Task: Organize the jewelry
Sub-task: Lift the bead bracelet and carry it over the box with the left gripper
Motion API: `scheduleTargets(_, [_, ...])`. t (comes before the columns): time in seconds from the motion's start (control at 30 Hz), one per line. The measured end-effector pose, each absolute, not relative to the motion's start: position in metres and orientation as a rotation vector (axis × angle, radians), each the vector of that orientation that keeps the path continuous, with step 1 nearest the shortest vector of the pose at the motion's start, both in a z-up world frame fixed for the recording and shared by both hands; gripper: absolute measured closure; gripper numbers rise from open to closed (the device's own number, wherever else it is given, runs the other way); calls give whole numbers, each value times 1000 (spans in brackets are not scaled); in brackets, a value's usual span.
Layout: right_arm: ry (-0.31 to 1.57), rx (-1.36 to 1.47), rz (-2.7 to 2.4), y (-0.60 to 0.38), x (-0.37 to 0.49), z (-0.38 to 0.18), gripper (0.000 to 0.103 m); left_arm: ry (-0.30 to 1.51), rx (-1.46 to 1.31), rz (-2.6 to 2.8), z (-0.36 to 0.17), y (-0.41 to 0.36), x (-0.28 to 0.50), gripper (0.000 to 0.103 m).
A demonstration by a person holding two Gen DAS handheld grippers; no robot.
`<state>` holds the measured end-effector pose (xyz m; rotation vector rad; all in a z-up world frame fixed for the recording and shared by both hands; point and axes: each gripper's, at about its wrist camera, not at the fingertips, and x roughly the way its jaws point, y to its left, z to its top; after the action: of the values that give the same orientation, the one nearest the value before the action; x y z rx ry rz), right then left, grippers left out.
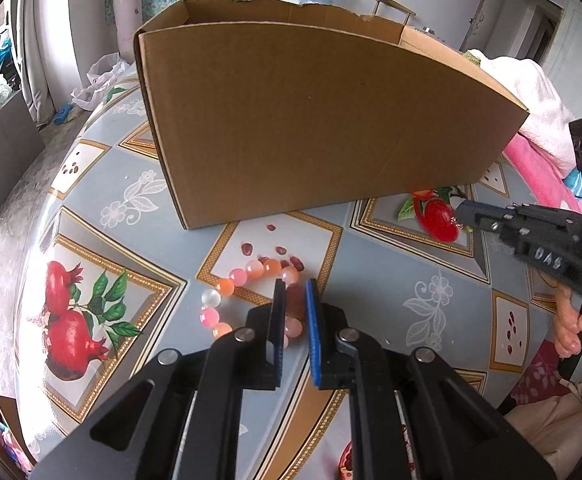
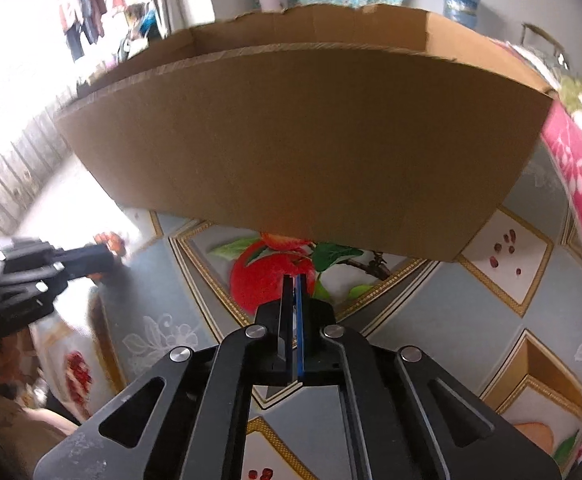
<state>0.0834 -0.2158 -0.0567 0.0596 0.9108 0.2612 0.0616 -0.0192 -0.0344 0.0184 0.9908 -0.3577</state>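
Looking along your left claw [image 1: 295, 286], you have its jaws nearly closed on a bead bracelet [image 1: 247, 288], pinching one bead of the loop at the lower centre of the frame. The rest of the pink, orange and white beads curve out to the left of the fingers and lie on the table [image 1: 375, 264], whose cloth is printed with pomegranates. Behind the bracelet, filling the upper middle of the frame, stands an open cardboard box [image 1: 311, 120], resting on the same table. At the right edge your hand [image 1: 579, 328] grips the handle of the right claw [image 1: 461, 213], whose tip reaches in over a printed red fruit just below the box's lower right corner.

From the right wrist view, the left claw shows at the left edge, blurred, with beads at its tip. In the centre your right claw [image 2: 293, 280] has its jaws fully closed; you cannot tell from either view whether anything small is caught between them. The box [image 2: 299, 128] spans the frame just beyond.
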Motion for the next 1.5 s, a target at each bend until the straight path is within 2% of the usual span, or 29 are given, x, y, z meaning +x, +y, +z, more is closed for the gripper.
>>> scheduleTargets(0.3, [858,250,299,-242,80,-34,103,972,30,-354,-35,-21,59,94])
scheduleTargets(0.63, [797,269,331,-254,75,-3,103,929,-1,-357,-23,-12,51,94])
scheduleTargets(0.87, [740,243,366,-246,68,20,103,830,-47,-348,14,11,36,94])
scheduleTargets(1.23, [590,211,469,-235,71,79,103,635,-199,-467,109,44,16,94])
scheduleTargets(1.5, [530,205,499,-235,102,101,103,556,-236,-562,158,34,51,94])
